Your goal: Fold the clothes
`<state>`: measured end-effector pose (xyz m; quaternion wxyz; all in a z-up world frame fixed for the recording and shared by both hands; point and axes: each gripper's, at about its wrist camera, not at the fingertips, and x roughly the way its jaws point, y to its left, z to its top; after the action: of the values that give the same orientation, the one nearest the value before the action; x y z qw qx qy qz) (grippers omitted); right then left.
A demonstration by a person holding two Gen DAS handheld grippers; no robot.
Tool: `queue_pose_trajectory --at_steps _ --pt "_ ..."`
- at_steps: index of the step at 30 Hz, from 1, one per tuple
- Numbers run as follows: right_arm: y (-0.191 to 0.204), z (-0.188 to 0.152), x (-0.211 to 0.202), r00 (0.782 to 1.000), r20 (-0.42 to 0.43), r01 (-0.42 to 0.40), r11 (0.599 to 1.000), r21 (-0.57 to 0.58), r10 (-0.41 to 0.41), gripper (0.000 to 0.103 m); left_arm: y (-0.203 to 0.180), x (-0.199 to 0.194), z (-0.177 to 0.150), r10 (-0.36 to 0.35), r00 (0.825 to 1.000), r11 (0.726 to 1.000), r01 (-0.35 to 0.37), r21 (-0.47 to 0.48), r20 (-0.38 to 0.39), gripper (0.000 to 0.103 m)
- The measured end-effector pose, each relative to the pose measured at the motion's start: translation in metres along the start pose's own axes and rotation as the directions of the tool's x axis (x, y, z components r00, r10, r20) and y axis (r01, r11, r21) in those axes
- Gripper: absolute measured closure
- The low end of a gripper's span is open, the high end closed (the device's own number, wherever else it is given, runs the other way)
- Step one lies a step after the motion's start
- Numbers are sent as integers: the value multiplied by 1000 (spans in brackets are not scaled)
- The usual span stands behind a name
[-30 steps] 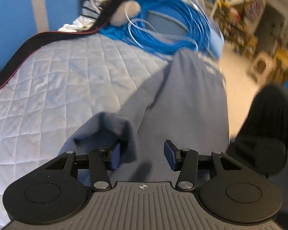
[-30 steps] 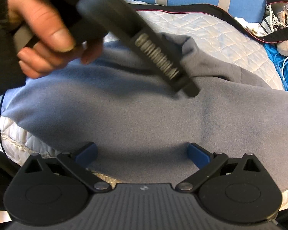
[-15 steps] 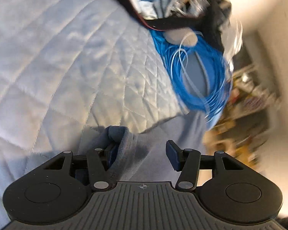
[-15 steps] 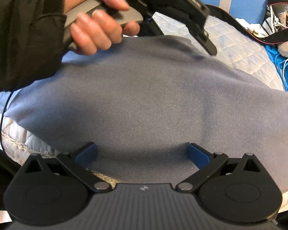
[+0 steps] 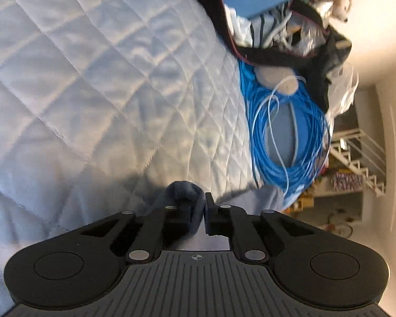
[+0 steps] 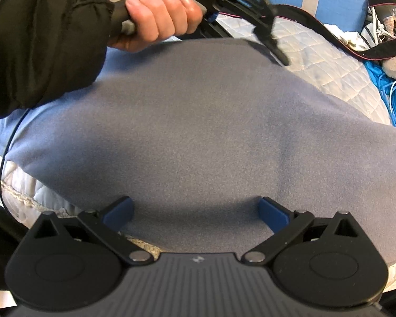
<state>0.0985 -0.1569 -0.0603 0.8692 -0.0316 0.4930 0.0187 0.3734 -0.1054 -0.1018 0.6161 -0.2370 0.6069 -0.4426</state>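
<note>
Left wrist: left claw (image 5: 204, 211) pinched shut on bunched edge of grey fleece garment (image 5: 183, 192) over quilted bed (image 5: 92, 92), blue cable coil (image 5: 285, 142) beside. Right wrist: right claw (image 6: 196, 211) wide open, empty, above garment spread flat on bed

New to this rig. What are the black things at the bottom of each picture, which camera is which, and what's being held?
No robot here: a person carries a hand-held gripper in each hand, each with a fisheye camera looking along its fingers. In the left camera's picture, the left hand-held gripper is shut on a bunched edge of the grey garment. In the right camera's picture, the right hand-held gripper is open over the same garment, which lies spread on a quilted bedcover; the person's hand grips the left tool's handle. A blue cable coil lies beside the bedcover.
</note>
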Motion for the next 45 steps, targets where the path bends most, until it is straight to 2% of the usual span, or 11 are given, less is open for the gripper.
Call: queue_pose_trajectory --at_steps 7,15,21,24,28,32,36,40,43,45 --pt "0 0 1 1000 -10 3 1000 -3 -3 0 -20 -5 7 106 994 991 -107 78 24 97" --pt "0 -4 -6 1000 -3 -12 999 -51 12 0 -12 0 2 124 992 989 -125 85 16 97" --pt "-19 -1 -39 996 86 7 996 -91 1 0 -7 1 1 120 993 990 -121 66 20 97" --pt "-47 12 -59 994 109 -25 997 -76 33 0 -6 3 0 122 992 991 -123 58 23 96" --pt "-106 41 -71 995 100 -29 999 -25 31 0 -8 2 -4 134 990 987 -137 80 35 96" --pt "-176 74 -67 997 79 -1 999 35 -2 0 -10 1 -8 142 988 986 -146 84 54 95" --pt "-243 86 -52 995 52 78 984 159 -88 1 -13 0 -11 156 985 982 -162 100 70 95" --pt "-300 85 -27 987 11 148 940 306 -159 3 -22 0 -15 190 978 968 -201 149 88 95" --pt "-320 75 -7 986 -27 163 916 368 -165 8 -23 -2 -16 196 976 965 -209 157 92 95" --pt "-322 61 3 979 -73 204 910 362 -190 9 -23 -4 -16 197 976 964 -211 160 97 96"
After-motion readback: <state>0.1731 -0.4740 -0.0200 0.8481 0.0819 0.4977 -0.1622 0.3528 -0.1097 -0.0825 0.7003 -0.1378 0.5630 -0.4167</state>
